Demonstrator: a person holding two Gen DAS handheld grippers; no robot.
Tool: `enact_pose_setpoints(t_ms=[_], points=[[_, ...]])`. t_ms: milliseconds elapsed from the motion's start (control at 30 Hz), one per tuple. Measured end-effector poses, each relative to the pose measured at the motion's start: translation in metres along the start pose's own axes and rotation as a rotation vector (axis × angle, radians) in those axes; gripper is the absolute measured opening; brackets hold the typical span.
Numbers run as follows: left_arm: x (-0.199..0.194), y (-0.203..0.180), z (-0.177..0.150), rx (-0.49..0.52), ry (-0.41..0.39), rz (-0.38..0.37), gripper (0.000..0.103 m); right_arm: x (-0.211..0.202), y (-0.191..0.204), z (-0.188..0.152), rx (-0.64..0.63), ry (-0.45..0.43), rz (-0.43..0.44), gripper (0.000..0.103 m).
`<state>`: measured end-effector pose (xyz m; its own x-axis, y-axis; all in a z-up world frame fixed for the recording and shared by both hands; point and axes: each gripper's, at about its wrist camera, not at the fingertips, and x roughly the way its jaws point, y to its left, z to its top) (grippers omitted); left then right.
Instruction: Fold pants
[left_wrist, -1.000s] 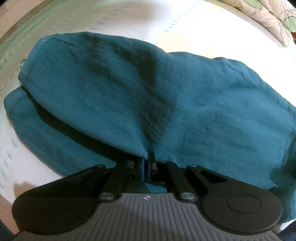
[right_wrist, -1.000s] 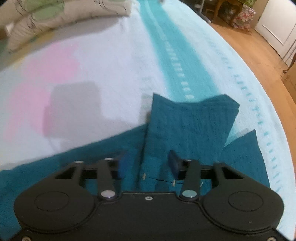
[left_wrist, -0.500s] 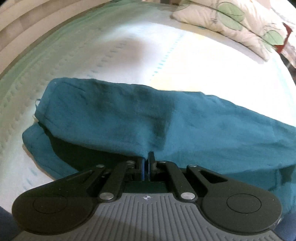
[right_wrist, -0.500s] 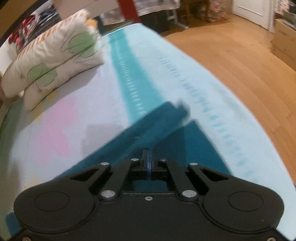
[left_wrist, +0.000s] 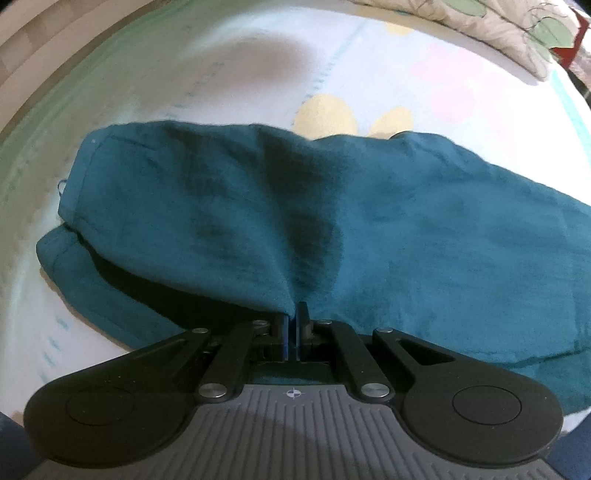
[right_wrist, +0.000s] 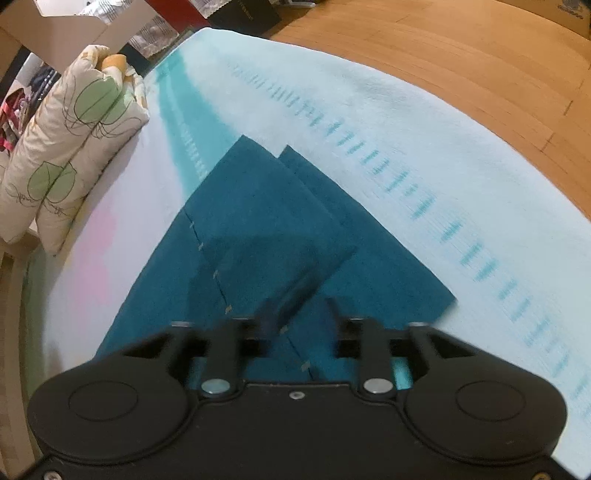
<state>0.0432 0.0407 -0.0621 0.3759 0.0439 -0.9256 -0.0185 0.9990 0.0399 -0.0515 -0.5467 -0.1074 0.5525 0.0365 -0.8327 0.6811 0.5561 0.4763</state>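
Observation:
Teal pants (left_wrist: 332, 229) lie on a bed with one layer folded over the other. My left gripper (left_wrist: 294, 317) is shut on the near edge of the upper layer, which bunches into a crease at the jaws. In the right wrist view the two pant legs (right_wrist: 280, 221) lie flat, stacked, with hems toward the far end. My right gripper (right_wrist: 299, 306) is open just above the leg fabric and holds nothing; its fingers are blurred.
The bed sheet (right_wrist: 424, 155) is pale with teal stripes and dashes. Leaf-print pillows (right_wrist: 70, 147) lie at the far left, and also show in the left wrist view (left_wrist: 498, 33). Wooden floor (right_wrist: 480, 55) lies beyond the bed's right edge.
My right gripper was shut on the leg fabric half a second ago; now it has opened and the legs lie flat. My left gripper has stayed shut on the pants and lowered toward the bed.

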Motion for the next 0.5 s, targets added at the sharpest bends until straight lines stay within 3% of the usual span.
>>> enact_pose_setpoints(t_ms=[300,333,400,433,500], points=[[0.008,-0.003,0.0,-0.032,0.026,0.01,0.003,0.043,-0.008,0.012,0.101,-0.001,-0.015,0.058],[0.008,-0.001,0.0,-0.034,0.027,0.008,0.003,0.046,-0.009,0.012,0.11,-0.003,-0.015,0.054],[0.008,0.0,0.002,-0.038,0.026,0.003,0.003,0.05,-0.005,0.012,0.116,0.0,-0.002,0.016],[0.008,0.002,0.004,-0.038,0.026,0.0,0.003,0.049,-0.001,0.013,0.103,0.002,0.001,0.01],[0.005,0.002,0.009,-0.033,0.011,-0.004,0.003,0.039,0.017,0.016,0.026,-0.031,-0.003,0.009]])
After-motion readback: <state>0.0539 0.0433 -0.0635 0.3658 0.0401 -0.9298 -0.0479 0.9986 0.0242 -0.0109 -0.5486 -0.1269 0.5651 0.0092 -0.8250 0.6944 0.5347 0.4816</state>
